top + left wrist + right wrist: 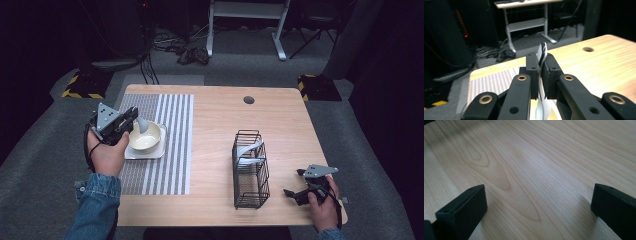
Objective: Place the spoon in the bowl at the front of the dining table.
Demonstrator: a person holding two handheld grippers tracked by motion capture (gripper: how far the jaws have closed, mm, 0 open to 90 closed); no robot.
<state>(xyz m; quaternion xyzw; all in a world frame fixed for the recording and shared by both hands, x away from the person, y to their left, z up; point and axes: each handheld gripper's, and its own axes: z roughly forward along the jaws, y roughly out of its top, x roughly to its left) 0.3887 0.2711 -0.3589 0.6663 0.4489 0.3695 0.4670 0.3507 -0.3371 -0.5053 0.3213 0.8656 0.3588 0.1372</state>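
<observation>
left gripper (pixel 134 119): clamped on grey spoon (pixel 142 125) above bowl (pixel 146 137), left side | right gripper (pixel 295 182): jaws wide apart, nothing between; near-right table (pixel 215 120)

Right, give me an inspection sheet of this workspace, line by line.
Surface: wooden table, striped mat on its left part.
Job's things: white spoon over the bowl, which sits on a square plate.
Clutter: wire rack holding pale utensils.
Grippers: left gripper clamped on the spoon; right gripper open over bare wood.
Cables: tangle on the floor beyond the table.
Surroundings: white desk frame, dark room.
</observation>
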